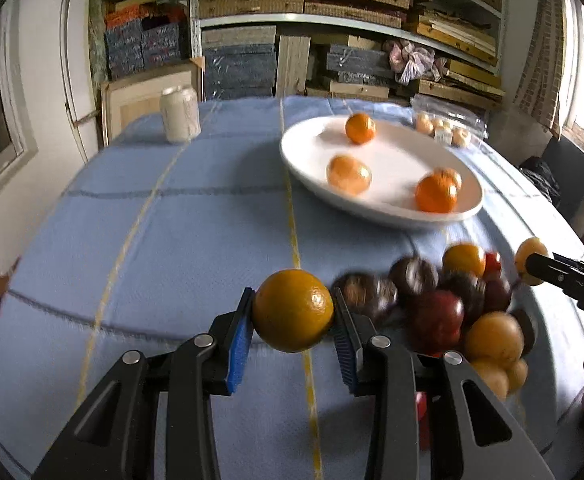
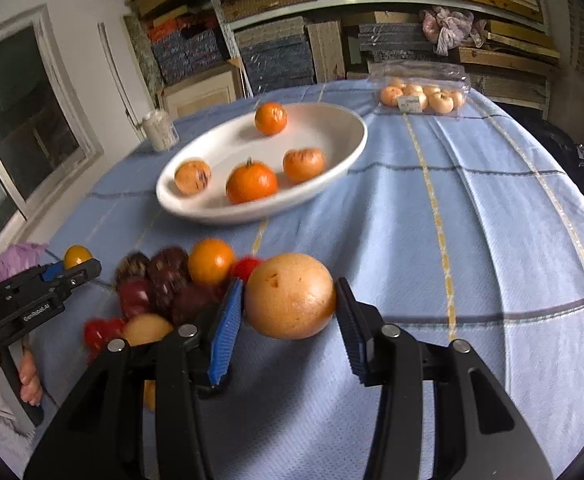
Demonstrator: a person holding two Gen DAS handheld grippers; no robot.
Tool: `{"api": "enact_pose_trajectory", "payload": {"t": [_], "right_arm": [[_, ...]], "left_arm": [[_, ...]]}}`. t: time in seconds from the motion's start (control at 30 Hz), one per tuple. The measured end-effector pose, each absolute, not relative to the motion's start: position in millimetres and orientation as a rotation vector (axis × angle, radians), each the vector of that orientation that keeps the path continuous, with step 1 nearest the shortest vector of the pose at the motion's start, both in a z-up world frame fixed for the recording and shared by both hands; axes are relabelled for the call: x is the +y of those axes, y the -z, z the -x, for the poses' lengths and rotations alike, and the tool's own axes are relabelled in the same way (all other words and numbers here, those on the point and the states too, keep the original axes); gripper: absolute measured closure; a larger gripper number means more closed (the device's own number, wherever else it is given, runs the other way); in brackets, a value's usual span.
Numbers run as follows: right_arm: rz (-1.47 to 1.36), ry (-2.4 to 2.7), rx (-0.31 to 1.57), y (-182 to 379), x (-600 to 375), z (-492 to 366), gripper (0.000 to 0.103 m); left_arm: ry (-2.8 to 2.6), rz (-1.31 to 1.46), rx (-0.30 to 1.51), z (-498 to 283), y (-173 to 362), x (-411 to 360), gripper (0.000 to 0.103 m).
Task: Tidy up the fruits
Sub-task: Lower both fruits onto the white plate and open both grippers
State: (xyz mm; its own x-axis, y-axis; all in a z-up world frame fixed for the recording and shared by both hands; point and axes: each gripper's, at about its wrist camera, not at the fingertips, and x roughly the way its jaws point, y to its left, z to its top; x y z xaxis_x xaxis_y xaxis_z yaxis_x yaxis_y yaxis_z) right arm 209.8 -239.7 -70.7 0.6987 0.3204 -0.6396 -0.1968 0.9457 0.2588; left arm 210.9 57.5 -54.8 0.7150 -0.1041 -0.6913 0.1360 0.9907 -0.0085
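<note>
The left gripper (image 1: 293, 312) pinches a yellow-orange fruit (image 1: 293, 310) between its blue pads, held above the worktop (image 1: 151, 220) near its front edge. The fruit is round, smooth and glossy, dimpled like citrus peel; being a ball, it has no clear long axis, and I cannot tell which way its stem end points.

The right gripper (image 2: 289, 300) clamps a paler, tan-orange fruit (image 2: 290, 296), also round, with small brown specks on its skin. It hangs above the blue checked cloth, just beside a pile of mixed fruit (image 2: 163, 284): dark purple, red and orange pieces heaped together toward the front of the worktop.

Further back, a white oval dish (image 2: 344, 148) lies with its long axis running slantwise across the worktop and holds four orange mandarins (image 2: 251, 183), apart from one another. At the far edge sit a clear plastic pack of pale fruit (image 2: 424, 98) and a whitish jar (image 2: 157, 130).
</note>
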Motion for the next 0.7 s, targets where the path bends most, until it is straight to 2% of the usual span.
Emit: {"api": "enact_pose_trajectory", "payload": {"t": [0.2, 0.3, 0.43, 0.7], "right_arm": [[-0.159, -0.280, 0.611, -6.0, -241.4, -247.0, 0.058], [-0.173, -0.278, 0.588, -22.6, -238.0, -275.7, 0.058], [-0.182, -0.268, 0.625, -12.3, -229.7, -323.4, 0.058], [-0.137, -0.251, 0.797, 53.8, -211.6, -401.8, 0.058]], "left_arm": [[0.115, -0.053, 0.710, -261.7, 10.7, 44.6, 0.066], [0.116, -0.045, 0.693, -293.9, -0.9, 35.4, 0.066], [0.117, -0.033, 0.695, -335.0, 0.1, 22.6, 0.066], [0.120, -0.005, 0.776, -394.4, 33.8, 15.3, 0.066]]}}
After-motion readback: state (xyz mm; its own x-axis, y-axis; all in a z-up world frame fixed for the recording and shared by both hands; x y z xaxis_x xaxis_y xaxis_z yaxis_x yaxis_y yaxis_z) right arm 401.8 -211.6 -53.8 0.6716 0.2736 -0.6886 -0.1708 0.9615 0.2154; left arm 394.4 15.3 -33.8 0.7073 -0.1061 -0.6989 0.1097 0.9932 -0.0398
